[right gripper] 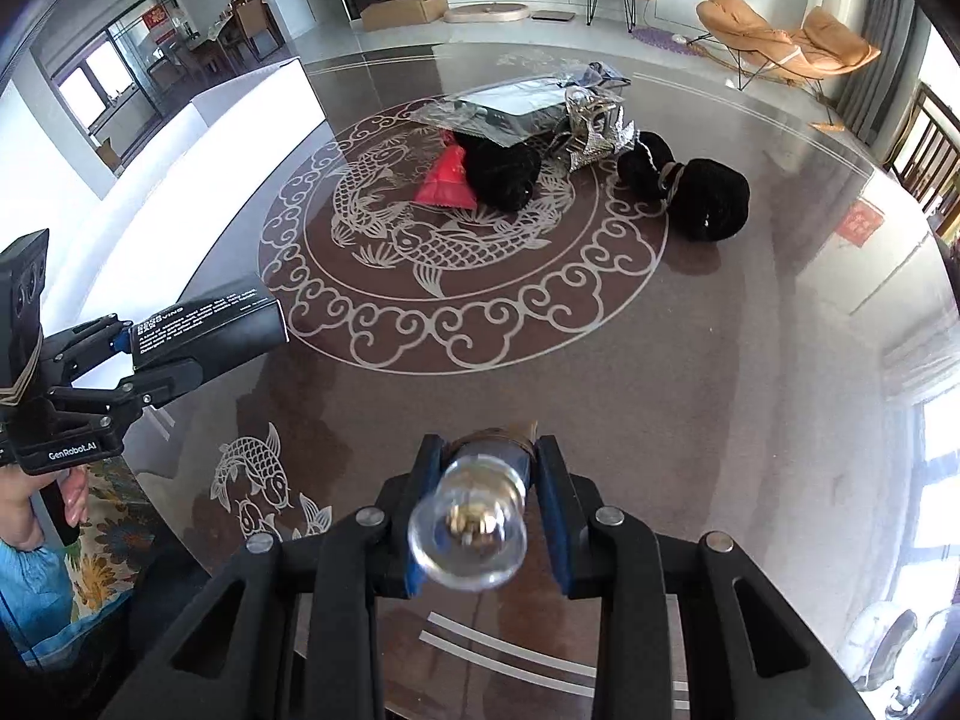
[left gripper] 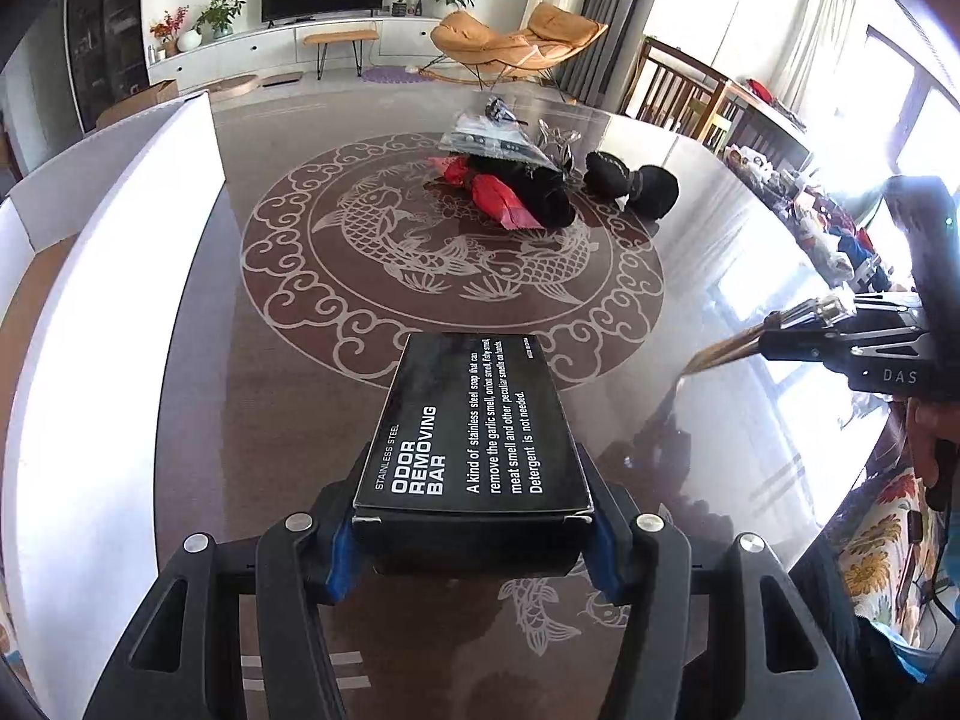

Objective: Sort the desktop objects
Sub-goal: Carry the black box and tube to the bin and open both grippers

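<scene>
My left gripper (left gripper: 474, 534) is shut on a black box printed "Odor Removing Bar" (left gripper: 474, 420) and holds it above the round table; both also show at the left of the right wrist view, the box (right gripper: 210, 324) sticking out of the gripper (right gripper: 135, 354). My right gripper (right gripper: 486, 480) is shut on a brush with a clear knob end (right gripper: 468, 534) and a metal collar. In the left wrist view this gripper (left gripper: 774, 339) and the brush's wooden shaft (left gripper: 726, 351) are at the right. A pile of objects lies mid-table: red packet (right gripper: 447, 180), black cloth (right gripper: 504, 171), foil bags (right gripper: 510, 105), black dumbbell-shaped thing (right gripper: 696, 186).
A white open cardboard box (left gripper: 114, 276) stands along the table's left side, also in the right wrist view (right gripper: 198, 174). The brown table (right gripper: 690, 360) bears a fish medallion. Chairs and a cluttered side table (left gripper: 828, 222) stand beyond the right edge.
</scene>
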